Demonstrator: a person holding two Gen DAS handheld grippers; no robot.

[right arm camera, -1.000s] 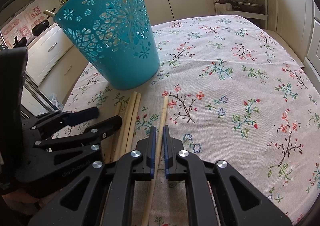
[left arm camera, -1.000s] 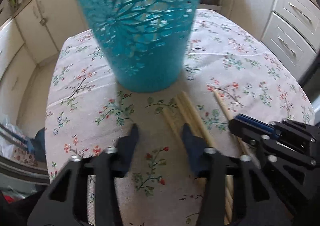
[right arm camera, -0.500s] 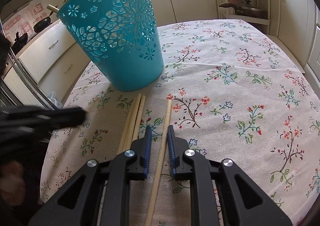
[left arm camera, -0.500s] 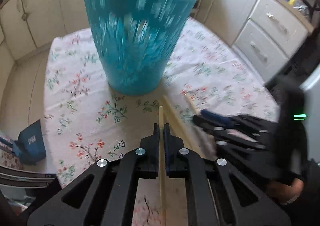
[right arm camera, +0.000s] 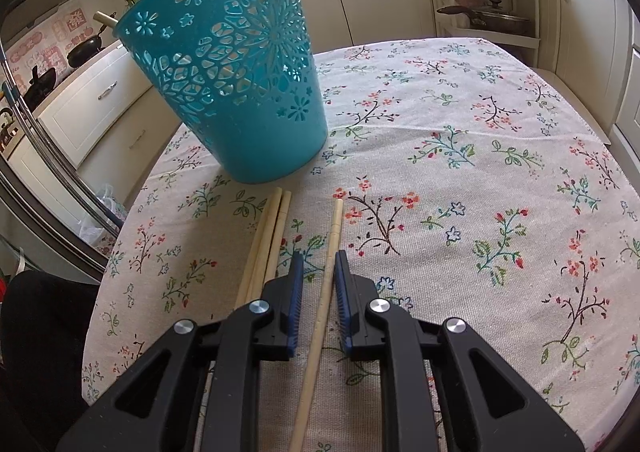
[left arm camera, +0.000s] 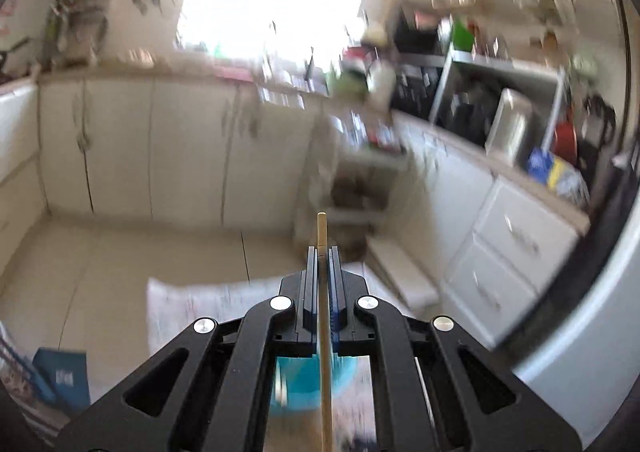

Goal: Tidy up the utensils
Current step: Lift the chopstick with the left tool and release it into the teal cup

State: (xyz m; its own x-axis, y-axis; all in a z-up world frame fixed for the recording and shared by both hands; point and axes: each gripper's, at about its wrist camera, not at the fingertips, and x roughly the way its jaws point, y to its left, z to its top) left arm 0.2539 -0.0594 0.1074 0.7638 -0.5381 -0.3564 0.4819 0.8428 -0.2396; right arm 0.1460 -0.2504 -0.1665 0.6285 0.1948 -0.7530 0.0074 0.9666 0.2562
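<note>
My left gripper [left arm camera: 322,252] is shut on a pale wooden chopstick [left arm camera: 321,228] and held high, facing the blurred kitchen. The teal cut-out basket [left arm camera: 300,384] shows below, between its arms. In the right wrist view the same basket [right arm camera: 232,92] stands on the floral tablecloth [right arm camera: 480,172], with a chopstick end [right arm camera: 104,18] poking over its rim. My right gripper [right arm camera: 319,256] sits low over a single chopstick [right arm camera: 335,224]. Its jaws stand slightly apart, with the stick between them and the pads not pressing on it. A few more chopsticks [right arm camera: 272,236] lie side by side just to its left.
Cream cabinets ring the table. A shelf rack with pans [right arm camera: 480,12] stands behind it. A dark sleeve [right arm camera: 40,332] is at the lower left table edge. A steel fridge side [left arm camera: 580,332] is on the right and a blue box [left arm camera: 64,376] lies on the floor.
My left gripper shut on a chopstick, lifted it high above the table and left the right wrist view. The right jaws parted slightly around the single chopstick.
</note>
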